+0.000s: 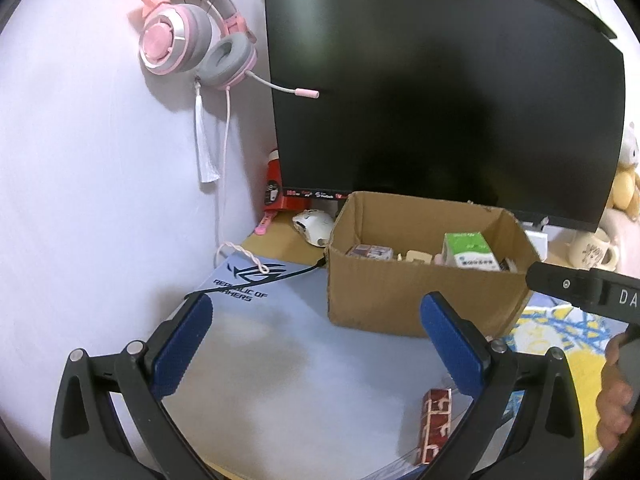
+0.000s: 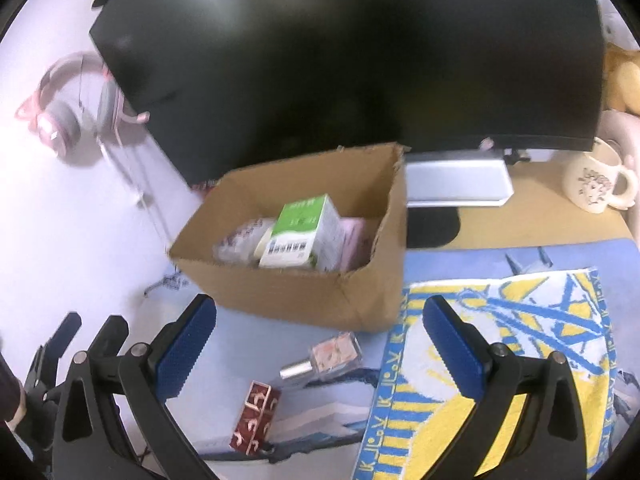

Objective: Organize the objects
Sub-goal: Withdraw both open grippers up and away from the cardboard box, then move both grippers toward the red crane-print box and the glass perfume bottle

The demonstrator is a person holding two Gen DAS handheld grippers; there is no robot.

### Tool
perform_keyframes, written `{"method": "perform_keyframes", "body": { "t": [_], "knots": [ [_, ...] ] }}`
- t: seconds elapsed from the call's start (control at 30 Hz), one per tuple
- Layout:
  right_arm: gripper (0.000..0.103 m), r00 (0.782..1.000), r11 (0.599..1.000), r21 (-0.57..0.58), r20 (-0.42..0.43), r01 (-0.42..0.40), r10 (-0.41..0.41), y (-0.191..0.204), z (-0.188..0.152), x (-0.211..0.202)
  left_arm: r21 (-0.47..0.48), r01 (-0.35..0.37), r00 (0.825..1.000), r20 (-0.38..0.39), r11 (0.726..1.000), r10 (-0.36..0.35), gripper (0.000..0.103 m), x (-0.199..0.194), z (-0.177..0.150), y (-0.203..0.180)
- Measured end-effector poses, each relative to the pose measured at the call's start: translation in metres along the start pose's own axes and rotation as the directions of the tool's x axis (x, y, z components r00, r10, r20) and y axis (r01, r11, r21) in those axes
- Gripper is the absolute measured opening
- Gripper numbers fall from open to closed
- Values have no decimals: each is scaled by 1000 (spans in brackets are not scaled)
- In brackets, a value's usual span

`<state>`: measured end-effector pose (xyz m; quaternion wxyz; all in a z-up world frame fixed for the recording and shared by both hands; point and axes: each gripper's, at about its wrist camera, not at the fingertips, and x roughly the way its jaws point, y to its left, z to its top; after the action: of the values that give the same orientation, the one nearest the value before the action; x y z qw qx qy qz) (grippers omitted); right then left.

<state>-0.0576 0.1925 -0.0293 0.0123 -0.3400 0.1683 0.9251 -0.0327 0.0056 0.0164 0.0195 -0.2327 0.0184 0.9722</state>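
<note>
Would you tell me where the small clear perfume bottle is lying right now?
In the right wrist view, the small clear perfume bottle lies on the blue desk mat, just before the cardboard box, beside the dark red patterned box.

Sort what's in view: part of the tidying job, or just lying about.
Job: cardboard box, green-and-white carton inside it, red patterned box, perfume bottle, striped towel.
Lying about: monitor, pink headset, mug, mouse.
</note>
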Motion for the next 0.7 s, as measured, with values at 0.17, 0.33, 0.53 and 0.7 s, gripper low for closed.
{"method": "perform_keyframes", "body": {
  "t": [0.17,0.33,0.53,0.7],
  "knots": [
    [103,1000,999,-25,-11,21,-21,3,-7,9,-41,32,998,-47,999,-33,103,11,-15,3],
    [103,998,1000,3,-60,-9,9,-3,-12,18,-22,64,992,-103,998,-66,103,23,-27,-5],
    [103,995,1000,-1,-102,-9,9,-4,-23,30,-4,112,982,-153,994,-111,103,33,-39,-20],
    [103,991,999,-29,-122,43,-46,-4,-32,37,17,122,974,-194,992,-117,103,40,-46,-28]
  ]
}}
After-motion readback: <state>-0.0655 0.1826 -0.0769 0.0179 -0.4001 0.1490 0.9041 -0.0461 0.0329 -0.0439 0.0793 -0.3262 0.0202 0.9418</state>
